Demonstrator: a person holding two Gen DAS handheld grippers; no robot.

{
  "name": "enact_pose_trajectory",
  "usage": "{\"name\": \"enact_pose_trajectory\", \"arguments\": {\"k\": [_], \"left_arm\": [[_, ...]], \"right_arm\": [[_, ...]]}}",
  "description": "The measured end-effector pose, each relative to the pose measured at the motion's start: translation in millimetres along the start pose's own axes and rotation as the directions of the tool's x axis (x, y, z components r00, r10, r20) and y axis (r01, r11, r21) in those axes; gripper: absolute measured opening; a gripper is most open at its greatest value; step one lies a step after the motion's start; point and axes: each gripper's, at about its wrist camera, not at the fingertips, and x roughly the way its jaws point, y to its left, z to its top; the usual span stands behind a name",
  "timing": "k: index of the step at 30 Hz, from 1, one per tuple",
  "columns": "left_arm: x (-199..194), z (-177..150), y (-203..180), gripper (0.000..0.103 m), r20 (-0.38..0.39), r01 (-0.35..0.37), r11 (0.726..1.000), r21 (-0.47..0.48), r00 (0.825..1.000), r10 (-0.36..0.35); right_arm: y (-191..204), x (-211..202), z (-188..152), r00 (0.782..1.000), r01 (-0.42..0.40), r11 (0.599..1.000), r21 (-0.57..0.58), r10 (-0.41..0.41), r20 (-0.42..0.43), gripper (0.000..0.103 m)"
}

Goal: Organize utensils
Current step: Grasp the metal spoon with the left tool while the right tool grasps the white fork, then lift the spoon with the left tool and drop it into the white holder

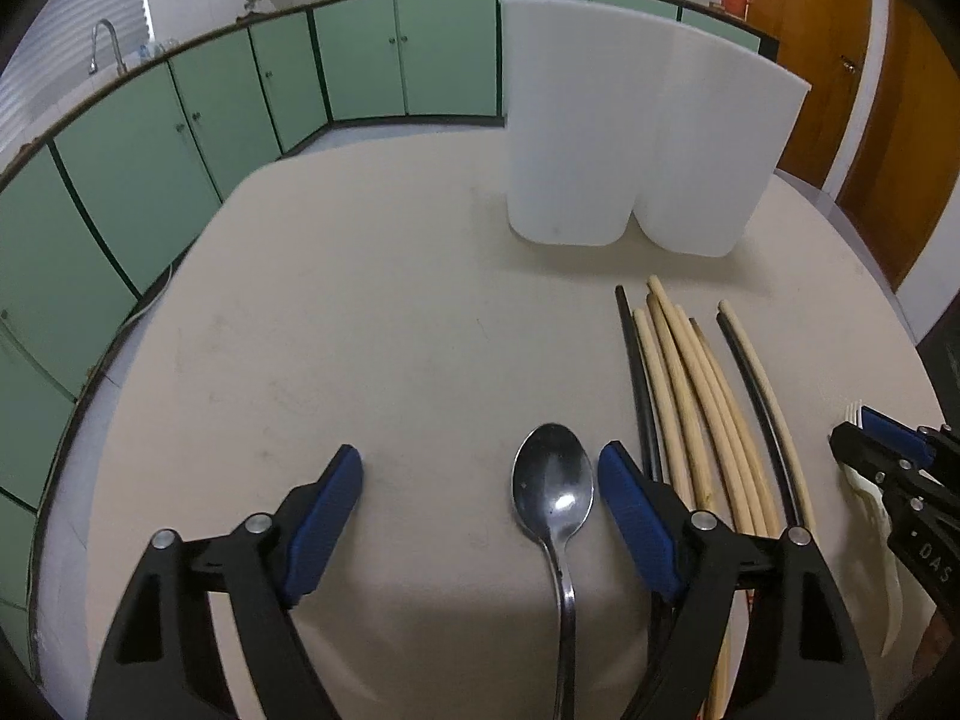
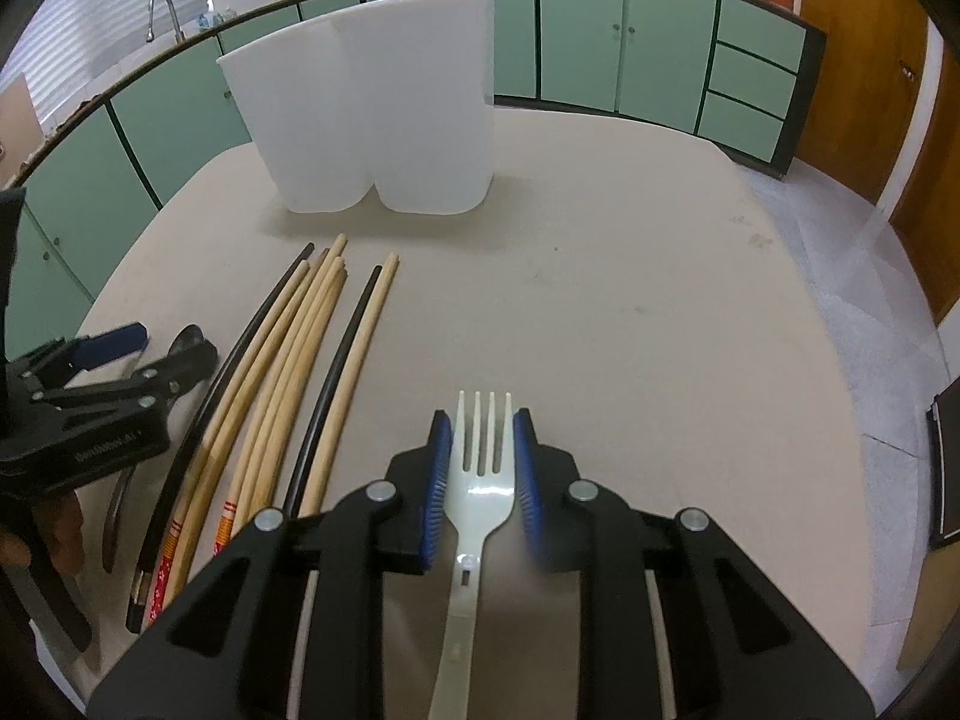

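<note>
A metal spoon [image 1: 555, 489] lies on the beige table between the fingers of my left gripper [image 1: 480, 480], close to the right finger; the jaws stand wide open. My right gripper [image 2: 480, 456] has its blue pads against both sides of a white plastic fork [image 2: 483, 480] lying on the table, tines pointing away. Several wooden and black chopsticks [image 1: 702, 408] lie between the two grippers, also in the right wrist view [image 2: 288, 372]. A white two-compartment holder [image 1: 636, 138] stands upright at the far side, seen too from the right [image 2: 384, 114].
The round table's edge [image 1: 108, 372] curves at the left, with green cabinets [image 1: 180, 132] beyond. A wooden door [image 2: 870, 60] is at the far right. A dark flat object [image 2: 948, 468] lies at the table's right edge.
</note>
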Motion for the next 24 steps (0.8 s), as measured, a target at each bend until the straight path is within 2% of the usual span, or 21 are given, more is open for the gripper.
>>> {"name": "enact_pose_trajectory", "arguments": {"k": [4,6,8,9,11,17,20,24], "left_arm": [[1.4,2.9,0.7,0.08,0.0,0.001,1.0,-0.008,1.0,-0.001],[1.1,4.0,0.1,0.073,0.0,0.014,1.0,-0.006,1.0,-0.014],[-1.5,4.1,-1.7,0.055,0.003,0.03,0.999,0.011,1.0,-0.03],[-3.0,4.6,-4.5,0.05,0.007,0.039,0.999,0.024,0.999,-0.039],[-4.8,3.7,-7.0,0.027,0.01,0.061,0.998,0.03,0.998,-0.061],[-12.7,-1.8,-2.6,0.026,0.021,0.107,0.994,0.001,0.994,-0.107],[-29.1,-6.6,1.3,0.026,0.082,0.128,0.992,-0.012,0.988,-0.127],[-58.6,-10.5,7.0,0.026,0.189,0.15,0.989,-0.012,0.971,-0.145]], "right_arm": [[1.1,-0.3,-0.7,1.0,0.003,1.0,-0.005,-0.002,0.004,0.021],[0.6,-1.0,-1.1,1.0,-0.001,1.0,-0.003,0.001,0.004,0.021],[0.3,-1.5,-0.7,1.0,-0.003,1.0,-0.002,0.003,0.002,0.021],[0.3,-1.7,-0.4,1.0,-0.003,1.0,-0.002,0.003,0.001,0.021],[1.0,-1.3,-0.1,1.0,-0.002,1.0,-0.003,0.002,0.001,0.021],[1.3,-3.4,0.4,1.0,-0.006,1.0,-0.008,0.006,0.003,0.02],[-1.4,-9.0,0.3,1.0,-0.014,1.0,0.008,0.014,0.019,0.02],[-3.9,-30.3,6.3,0.994,-0.047,0.999,0.017,0.045,0.097,0.02]]}}
